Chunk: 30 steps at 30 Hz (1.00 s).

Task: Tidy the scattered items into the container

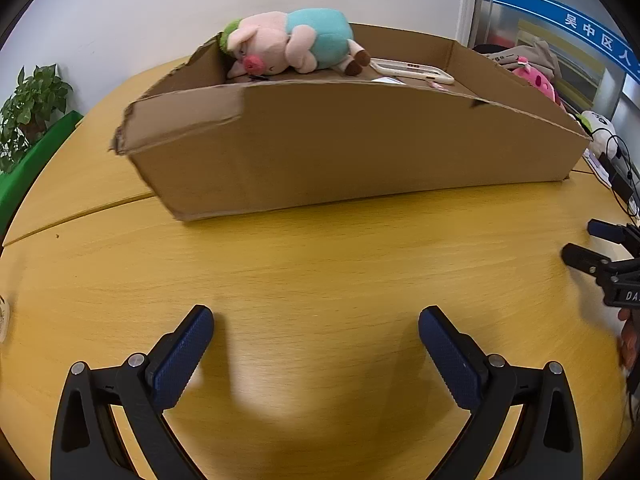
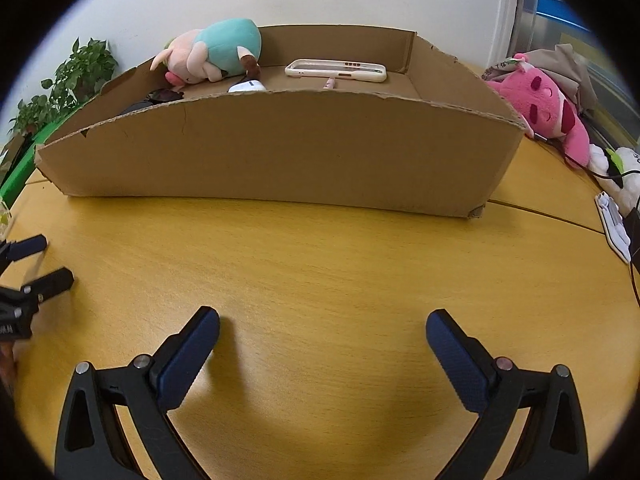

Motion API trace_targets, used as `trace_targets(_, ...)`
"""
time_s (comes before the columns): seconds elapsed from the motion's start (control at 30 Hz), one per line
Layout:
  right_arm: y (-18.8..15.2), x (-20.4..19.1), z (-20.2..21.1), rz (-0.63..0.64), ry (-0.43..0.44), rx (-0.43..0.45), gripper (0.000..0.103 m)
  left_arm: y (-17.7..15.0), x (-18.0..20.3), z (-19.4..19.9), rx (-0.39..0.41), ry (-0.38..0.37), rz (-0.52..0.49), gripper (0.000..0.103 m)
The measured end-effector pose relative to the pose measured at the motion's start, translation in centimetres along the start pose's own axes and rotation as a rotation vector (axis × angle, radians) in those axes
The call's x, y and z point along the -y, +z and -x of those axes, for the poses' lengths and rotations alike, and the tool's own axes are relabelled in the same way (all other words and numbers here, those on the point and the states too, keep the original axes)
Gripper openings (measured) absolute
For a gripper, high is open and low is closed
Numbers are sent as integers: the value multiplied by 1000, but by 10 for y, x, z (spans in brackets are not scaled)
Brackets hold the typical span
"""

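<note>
A low cardboard box (image 1: 352, 148) (image 2: 280, 152) stands on the yellow wooden table (image 1: 320, 272) (image 2: 320, 264). Inside it lie a pink pig plush in a teal shirt (image 1: 296, 42) (image 2: 212, 50), a white phone case (image 1: 412, 70) (image 2: 336, 70), a small white object (image 2: 247, 87) and a dark item (image 2: 160, 97). My left gripper (image 1: 316, 320) is open and empty above bare table in front of the box; it also shows in the right wrist view (image 2: 40, 260). My right gripper (image 2: 322, 324) is open and empty, also in front of the box; it shows at the left wrist view's right edge (image 1: 588, 240).
A pink plush (image 2: 548, 112) (image 1: 538, 80), a white plush (image 2: 620, 168) with cables and a white flat item (image 2: 612, 226) lie on the table right of the box. A potted plant (image 1: 28, 108) (image 2: 76, 76) on a green stand is at the far left. A white wall is behind.
</note>
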State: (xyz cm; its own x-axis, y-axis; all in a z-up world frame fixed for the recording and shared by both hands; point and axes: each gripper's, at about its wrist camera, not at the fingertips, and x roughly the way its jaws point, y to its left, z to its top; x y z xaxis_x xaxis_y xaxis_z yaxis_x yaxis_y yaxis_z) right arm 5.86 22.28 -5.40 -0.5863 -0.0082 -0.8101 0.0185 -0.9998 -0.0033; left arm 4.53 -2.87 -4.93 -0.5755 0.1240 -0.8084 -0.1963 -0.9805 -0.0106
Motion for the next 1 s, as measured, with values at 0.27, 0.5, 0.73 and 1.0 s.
trace_targets(0.27, 4, 22, 2, 73, 56, -6, 103, 10, -25, -9, 1, -3, 0, 103)
trace_targets(0.5, 5, 22, 2, 82, 61, -5, 103, 9, -25, -10, 1, -2, -3, 103)
trace_targets(0.73, 5, 22, 2, 82, 61, -4, 103, 9, -25, -10, 2, -1, -2, 103)
trace_targets(1.0, 4, 22, 2, 81, 61, -4, 103, 9, -24, -10, 3, -1, -2, 103)
